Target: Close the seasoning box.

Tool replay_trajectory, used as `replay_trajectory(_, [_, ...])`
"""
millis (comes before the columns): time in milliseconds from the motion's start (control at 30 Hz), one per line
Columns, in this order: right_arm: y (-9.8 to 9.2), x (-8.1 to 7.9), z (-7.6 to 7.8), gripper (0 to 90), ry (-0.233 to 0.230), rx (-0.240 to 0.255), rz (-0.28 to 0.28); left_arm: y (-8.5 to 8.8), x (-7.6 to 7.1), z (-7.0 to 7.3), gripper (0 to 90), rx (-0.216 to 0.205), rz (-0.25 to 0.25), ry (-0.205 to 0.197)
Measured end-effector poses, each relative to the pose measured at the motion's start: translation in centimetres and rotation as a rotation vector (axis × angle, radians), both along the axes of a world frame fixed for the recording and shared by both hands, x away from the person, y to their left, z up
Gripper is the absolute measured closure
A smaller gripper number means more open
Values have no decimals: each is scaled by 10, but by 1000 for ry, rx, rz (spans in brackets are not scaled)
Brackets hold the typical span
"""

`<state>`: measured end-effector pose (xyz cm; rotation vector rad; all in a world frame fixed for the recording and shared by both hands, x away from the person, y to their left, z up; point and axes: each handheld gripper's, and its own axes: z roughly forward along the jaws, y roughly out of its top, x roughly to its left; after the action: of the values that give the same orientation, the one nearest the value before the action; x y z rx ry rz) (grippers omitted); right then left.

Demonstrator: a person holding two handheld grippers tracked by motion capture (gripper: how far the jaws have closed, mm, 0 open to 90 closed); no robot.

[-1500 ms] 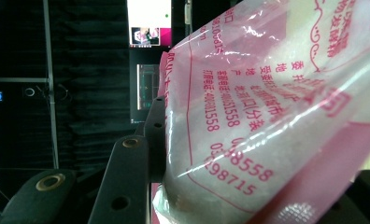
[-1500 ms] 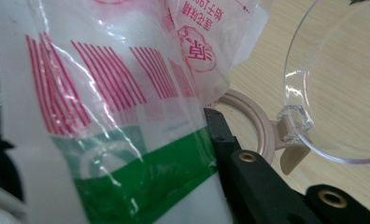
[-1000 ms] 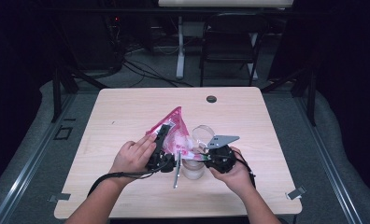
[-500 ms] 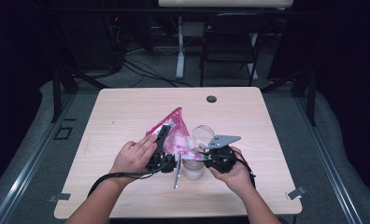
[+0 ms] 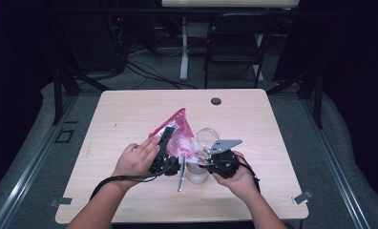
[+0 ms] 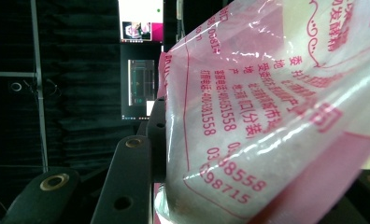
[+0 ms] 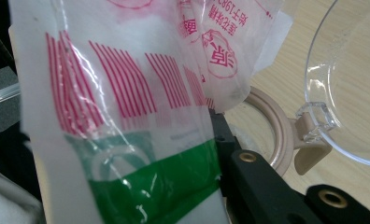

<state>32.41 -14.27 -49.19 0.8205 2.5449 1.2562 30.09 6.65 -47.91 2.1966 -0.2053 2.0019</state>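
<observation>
Over the desk (image 5: 130,114), the left gripper (image 5: 164,143) is clamping the pink bag (image 5: 180,129) from the left; the right gripper (image 5: 211,160) is pinching its other edge, jaws together. Best keeping the mouth centred above the jar (image 5: 196,171) while tipping slowly.

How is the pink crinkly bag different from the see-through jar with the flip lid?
The pink bag is soft, crumpled plastic with red printed writing; the clear jar is stiff, smooth and plain. The bag is lifted off the table and tilted, held by the left gripper and right gripper; the jar stands upright on the table with its round lid flipped open. Both are plastic, and light passes through each.
</observation>
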Motion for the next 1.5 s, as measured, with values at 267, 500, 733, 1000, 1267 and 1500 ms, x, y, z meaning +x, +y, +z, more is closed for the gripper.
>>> replay_trajectory(267, [0, 0, 1, 900, 5, 14, 0, 0, -1, 3, 665, 2, -6, -17])
replay_trajectory(500, [-1, 0, 1, 900, 10, 18, 0, -1, -3, 4, 664, -5, 1, -8])
replay_trajectory(733, [-2, 1, 1, 900, 14, 20, 1, -3, -3, 6, 664, -4, -16, -27])
replay_trajectory(1000, [-2, 1, 1, 900, 14, 18, 3, -4, -3, 8, 664, -6, -11, -25])
replay_trajectory(1267, [-2, 1, 1, 900, 12, 18, -2, -5, -3, 9, 664, -5, -9, -24])
replay_trajectory(1500, [-1, 0, 1, 900, 13, 9, 5, -5, -3, 9, 664, -6, -8, -25])
